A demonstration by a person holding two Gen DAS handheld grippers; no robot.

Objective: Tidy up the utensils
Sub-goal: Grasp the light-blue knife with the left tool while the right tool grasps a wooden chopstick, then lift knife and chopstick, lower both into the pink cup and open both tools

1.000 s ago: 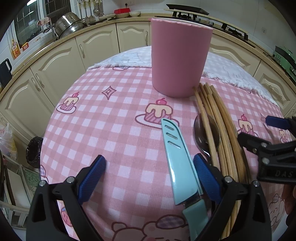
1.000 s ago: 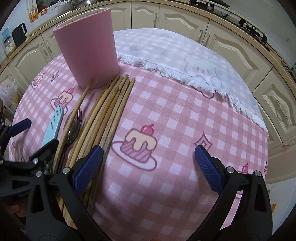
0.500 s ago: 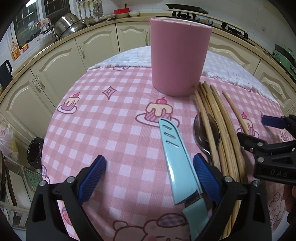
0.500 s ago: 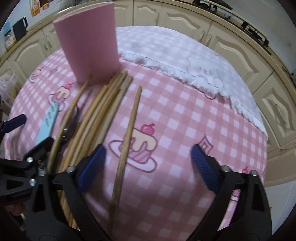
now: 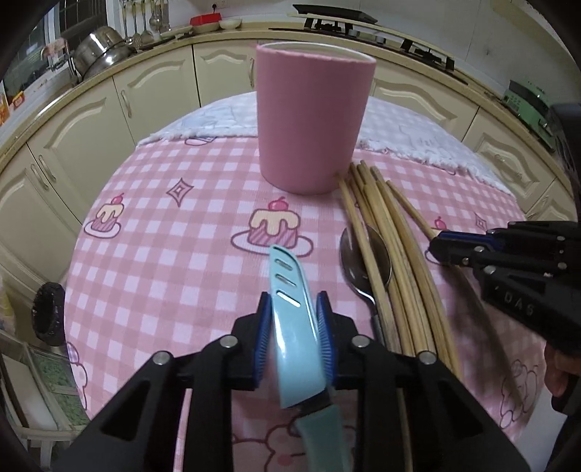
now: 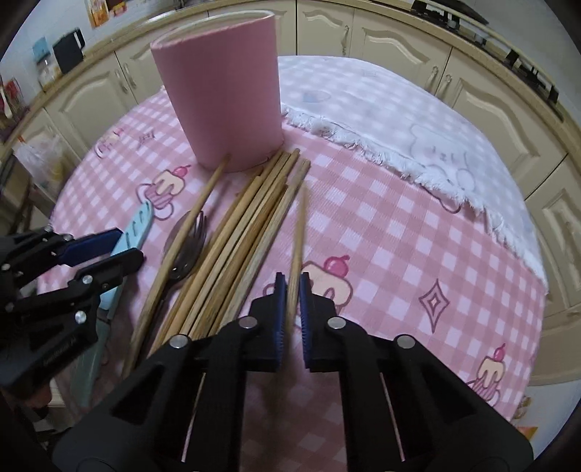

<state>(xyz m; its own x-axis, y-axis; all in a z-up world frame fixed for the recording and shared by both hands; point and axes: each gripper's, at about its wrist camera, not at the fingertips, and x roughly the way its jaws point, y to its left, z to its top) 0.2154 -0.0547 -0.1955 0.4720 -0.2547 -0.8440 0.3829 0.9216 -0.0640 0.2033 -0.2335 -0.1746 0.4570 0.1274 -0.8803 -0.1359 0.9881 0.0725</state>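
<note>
A tall pink cup [image 5: 312,127] [image 6: 221,98] stands upright on the table. In front of it lie a bundle of wooden chopsticks [image 5: 392,232] [image 6: 250,225] and a metal spoon [image 5: 363,261]. My left gripper [image 5: 295,319] is closing, and its blue pads press both sides of a teal sheathed knife [image 5: 290,287] that points toward the cup. My right gripper [image 6: 294,290] is shut on a single chopstick [image 6: 299,232], set apart to the right of the bundle. Each gripper shows in the other's view: the right gripper [image 5: 446,250] and the left gripper [image 6: 120,243].
A pink checked tablecloth [image 5: 163,254] with cake prints covers the round table. A white fringed cloth [image 6: 417,138] lies across its far side. Cream kitchen cabinets [image 5: 90,119] ring the table, with metal pots [image 5: 98,47] and a stove [image 5: 363,25] on the counter.
Both grippers went from wide open to closed, the left on the teal knife and the right on one chopstick. That chopstick slid out to the right of the bundle.
</note>
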